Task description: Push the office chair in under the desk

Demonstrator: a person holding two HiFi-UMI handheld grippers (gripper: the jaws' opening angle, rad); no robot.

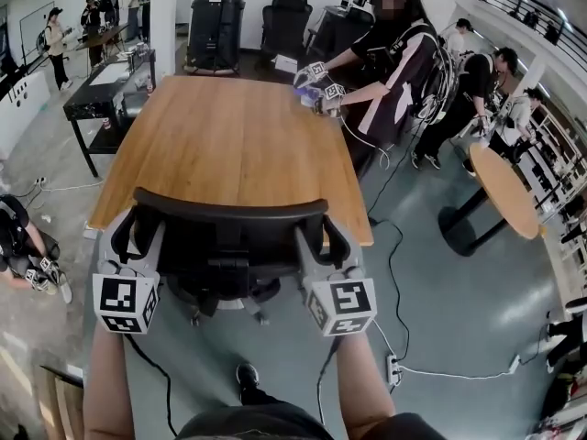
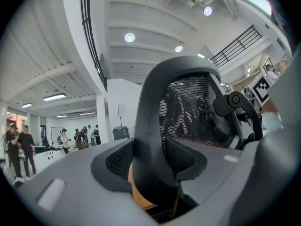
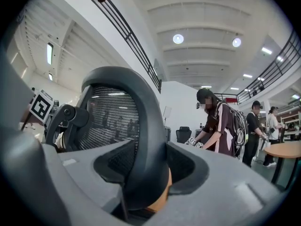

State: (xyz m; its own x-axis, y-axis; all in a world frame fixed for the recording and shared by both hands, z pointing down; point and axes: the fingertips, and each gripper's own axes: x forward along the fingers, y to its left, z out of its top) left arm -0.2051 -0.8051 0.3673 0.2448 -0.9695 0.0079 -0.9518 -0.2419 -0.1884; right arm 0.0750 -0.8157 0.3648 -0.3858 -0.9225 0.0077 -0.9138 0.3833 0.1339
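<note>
Gripping the office chair (image 1: 229,241) backrest rim, the left hand-held gripper (image 1: 138,236) and right hand-held gripper (image 1: 316,246) are clenched; the tabletop (image 1: 229,145) lies directly ahead.

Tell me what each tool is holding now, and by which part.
Both hold the office chair by the rim of its backrest: the left tool on the left edge, the right tool on the right edge.

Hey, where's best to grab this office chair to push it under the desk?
Take the office chair by its backrest frame, one side edge per gripper, from behind: the rim is rigid and slim, the mesh would give. The left gripper and right gripper clamp it there.
</note>
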